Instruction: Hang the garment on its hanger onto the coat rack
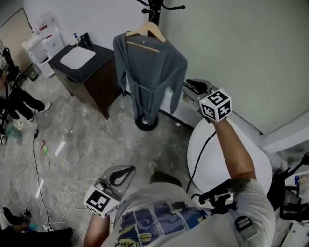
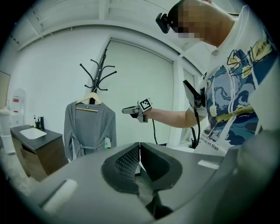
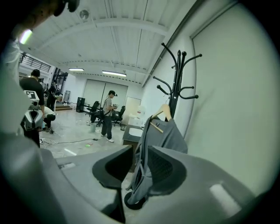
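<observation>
As far as I can judge, the hanging is done. The garment [image 1: 149,72] sits on its hanger [image 1: 145,34]. The hanger seems to be hooked on the rack [image 1: 153,8], ahead of my right tongs [image 1: 192,86] and a little to their left. It hangs straight, with both shoulders on the wood.

My right tongs stand apart with nothing pressed between them. In the right gripper view the garment shows through the gap. The left gripper view, though, shows clear space between the tips and the sleeve, so I judge they hold nothing. My left tongs [image 1: 120,174] are low by my body, well back from the rack, with their pads closed together on nothing.

What is left, I reckon, is only to draw the right tongs away and check that the hanger sits steady on its hook.
</observation>
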`<state>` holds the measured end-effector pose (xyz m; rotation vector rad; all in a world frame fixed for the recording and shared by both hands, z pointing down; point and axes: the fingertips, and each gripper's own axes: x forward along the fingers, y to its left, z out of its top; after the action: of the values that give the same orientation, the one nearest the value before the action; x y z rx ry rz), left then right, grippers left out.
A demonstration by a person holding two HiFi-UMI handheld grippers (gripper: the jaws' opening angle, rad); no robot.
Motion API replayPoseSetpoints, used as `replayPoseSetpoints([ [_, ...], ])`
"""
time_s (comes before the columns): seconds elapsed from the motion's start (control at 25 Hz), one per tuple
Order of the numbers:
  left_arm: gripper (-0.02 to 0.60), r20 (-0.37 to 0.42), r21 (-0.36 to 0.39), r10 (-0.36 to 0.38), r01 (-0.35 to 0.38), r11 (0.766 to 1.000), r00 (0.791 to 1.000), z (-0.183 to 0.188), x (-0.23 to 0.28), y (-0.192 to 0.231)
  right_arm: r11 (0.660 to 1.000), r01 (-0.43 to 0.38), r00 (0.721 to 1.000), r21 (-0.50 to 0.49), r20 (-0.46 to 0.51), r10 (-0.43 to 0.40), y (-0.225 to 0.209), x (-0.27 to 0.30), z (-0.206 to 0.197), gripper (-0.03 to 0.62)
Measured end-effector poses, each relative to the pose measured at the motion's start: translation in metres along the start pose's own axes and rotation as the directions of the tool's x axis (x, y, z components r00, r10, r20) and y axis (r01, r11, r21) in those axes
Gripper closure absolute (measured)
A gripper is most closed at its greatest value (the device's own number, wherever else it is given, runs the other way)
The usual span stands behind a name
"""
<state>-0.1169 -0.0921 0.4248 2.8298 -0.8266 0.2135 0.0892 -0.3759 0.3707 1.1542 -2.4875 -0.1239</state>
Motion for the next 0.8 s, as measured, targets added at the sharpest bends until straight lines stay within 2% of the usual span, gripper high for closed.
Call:
replayPoseSetpoints([
  [0.24, 0.574, -0.001, -0.005, -0.041, 0.041, 0.999, 0.999, -0.009, -0.013, -0.034, 0.996, -0.065, 0.998, 0.069, 0.019, 0.064, 0.087, -0.046, -0.02, 0.588],
  [0.52, 0.574, -0.027, 0.035, -0.068, 0.069, 0.997, 0.997, -0.017, -0.018, -0.066, 0.98, -0.161, 0.987, 0.112, 0.014, 0.161, 0.174, -0.071, -0.036, 0.591],
  [0.8, 0.574, -0.034, 0.047, -0.11, 0.112, 0.993, 0.993, -0.02, -0.024, -0.089, 0.966, -0.219, 0.976, 0.133, 0.026, 0.218, 0.232, -0.107, -0.035, 0.591],
])
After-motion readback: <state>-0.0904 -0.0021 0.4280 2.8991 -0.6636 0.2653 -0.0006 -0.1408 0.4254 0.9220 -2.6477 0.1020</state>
